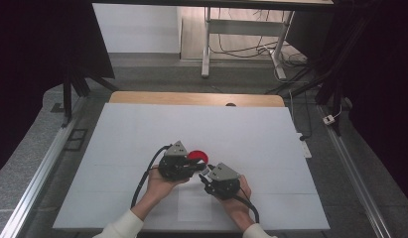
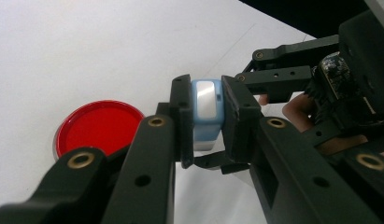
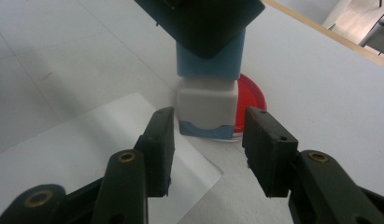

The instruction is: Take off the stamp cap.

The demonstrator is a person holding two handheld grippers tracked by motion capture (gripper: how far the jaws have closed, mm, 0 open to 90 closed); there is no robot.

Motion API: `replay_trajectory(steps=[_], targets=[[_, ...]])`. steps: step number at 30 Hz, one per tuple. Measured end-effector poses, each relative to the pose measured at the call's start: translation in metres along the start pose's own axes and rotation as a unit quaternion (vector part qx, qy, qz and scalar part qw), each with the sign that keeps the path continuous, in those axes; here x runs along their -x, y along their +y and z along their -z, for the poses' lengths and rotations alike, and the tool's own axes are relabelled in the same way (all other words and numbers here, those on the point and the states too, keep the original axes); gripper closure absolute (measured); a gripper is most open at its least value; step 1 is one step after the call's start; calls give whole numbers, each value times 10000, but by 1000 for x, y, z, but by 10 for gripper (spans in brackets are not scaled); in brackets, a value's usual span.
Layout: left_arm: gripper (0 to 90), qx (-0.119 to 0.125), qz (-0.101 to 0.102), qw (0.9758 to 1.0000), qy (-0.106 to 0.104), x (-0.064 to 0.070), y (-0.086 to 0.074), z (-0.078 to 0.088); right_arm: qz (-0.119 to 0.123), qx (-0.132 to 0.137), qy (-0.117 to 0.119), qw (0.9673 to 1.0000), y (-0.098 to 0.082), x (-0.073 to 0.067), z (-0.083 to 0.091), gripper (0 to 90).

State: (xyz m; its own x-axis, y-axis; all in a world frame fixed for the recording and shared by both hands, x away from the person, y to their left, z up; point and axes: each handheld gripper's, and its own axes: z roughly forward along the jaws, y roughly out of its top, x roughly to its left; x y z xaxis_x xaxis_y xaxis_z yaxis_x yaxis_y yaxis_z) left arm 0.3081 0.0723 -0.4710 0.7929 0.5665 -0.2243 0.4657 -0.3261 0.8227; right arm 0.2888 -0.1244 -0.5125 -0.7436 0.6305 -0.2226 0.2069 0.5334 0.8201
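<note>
Right now a small blue-and-white block [image 2: 207, 112] sits clamped between the jaws of my left claw [image 2: 207, 122], held up off the white surface [image 1: 142, 139]; its blue upper part carries a pale glossy face, and a white lower section ends in a thin blue base. My right claw [image 3: 207, 140] stands parted on either side of that lower section, jaws just beside it, not touching. Behind the block lies a round red lid [image 3: 252, 100], flat on the surface. A loose white paper sheet [image 3: 87, 140] lies under my right claw.
</note>
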Motion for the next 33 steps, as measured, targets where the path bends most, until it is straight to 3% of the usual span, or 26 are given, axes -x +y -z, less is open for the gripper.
replay_trajectory(steps=[18,33], targets=[[755,-5,-12,10000,-11,1,0,-1,20,-66,-20,10000,1,-2,-2,630],[756,62,0,10000,38,1,0,-1,116,-52,-155,9998,0,-4,-2,646]])
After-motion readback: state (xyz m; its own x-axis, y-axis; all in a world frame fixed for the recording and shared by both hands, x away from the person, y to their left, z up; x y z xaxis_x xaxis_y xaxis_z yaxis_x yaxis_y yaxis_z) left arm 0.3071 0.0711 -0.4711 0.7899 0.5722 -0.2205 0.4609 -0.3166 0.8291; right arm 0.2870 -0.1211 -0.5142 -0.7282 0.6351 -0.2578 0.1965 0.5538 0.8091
